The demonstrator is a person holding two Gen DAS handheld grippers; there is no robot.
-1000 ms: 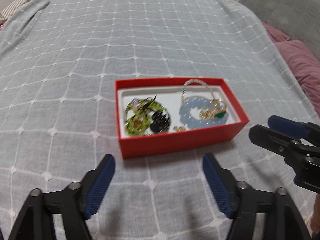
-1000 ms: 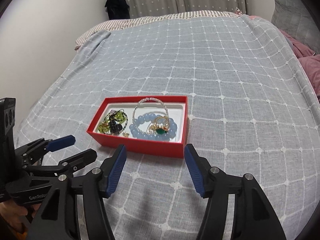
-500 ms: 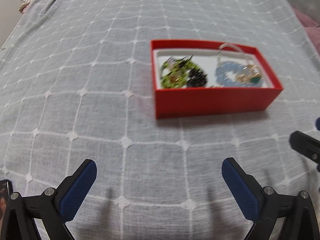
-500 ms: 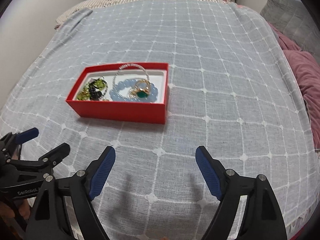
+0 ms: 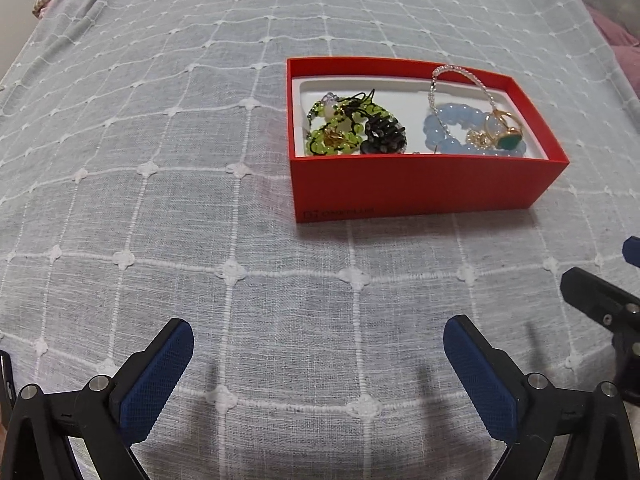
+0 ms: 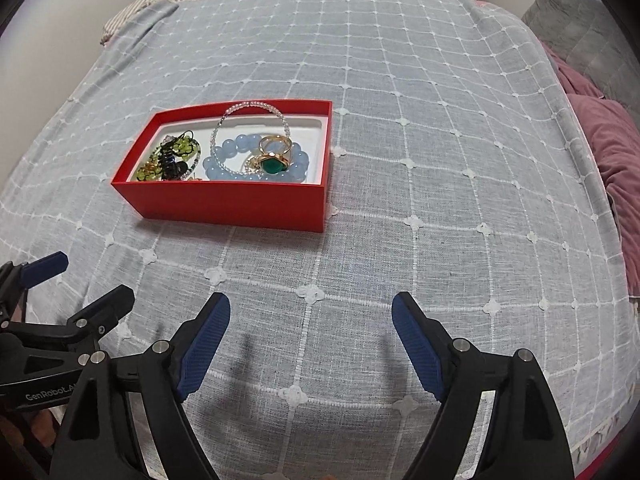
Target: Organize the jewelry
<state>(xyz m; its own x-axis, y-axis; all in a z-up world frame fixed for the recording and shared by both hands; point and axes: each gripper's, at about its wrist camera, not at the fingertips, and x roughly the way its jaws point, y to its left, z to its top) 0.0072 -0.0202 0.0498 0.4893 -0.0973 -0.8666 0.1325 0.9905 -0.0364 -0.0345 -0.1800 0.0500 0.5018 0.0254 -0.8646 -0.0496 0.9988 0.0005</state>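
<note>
A red box [image 5: 416, 184] [image 6: 228, 204] with a white liner sits on the grey checked bedspread. It holds a green bead piece [image 5: 332, 128] [image 6: 184, 148], a black charm [image 5: 382, 136], a blue bead bracelet [image 5: 448, 128] [image 6: 240, 152], a thin pearl bracelet [image 5: 460, 74] [image 6: 252, 110] leaning on the back wall, and a gold ring with a green stone [image 5: 508, 136] [image 6: 274, 160]. My left gripper [image 5: 318, 354] is open and empty, well in front of the box. My right gripper [image 6: 310, 332] is open and empty, in front of the box and to its right.
The bedspread [image 6: 400, 80] covers the whole bed. Mauve bedding [image 6: 612, 152] and a grey cushion [image 6: 580, 20] lie at the right edge. A striped pillow [image 6: 132, 12] is at the far left. The left gripper also shows in the right wrist view [image 6: 76, 284].
Both grippers have drawn back from the box and opened wider. The box and the jewelry in it have not moved.
</note>
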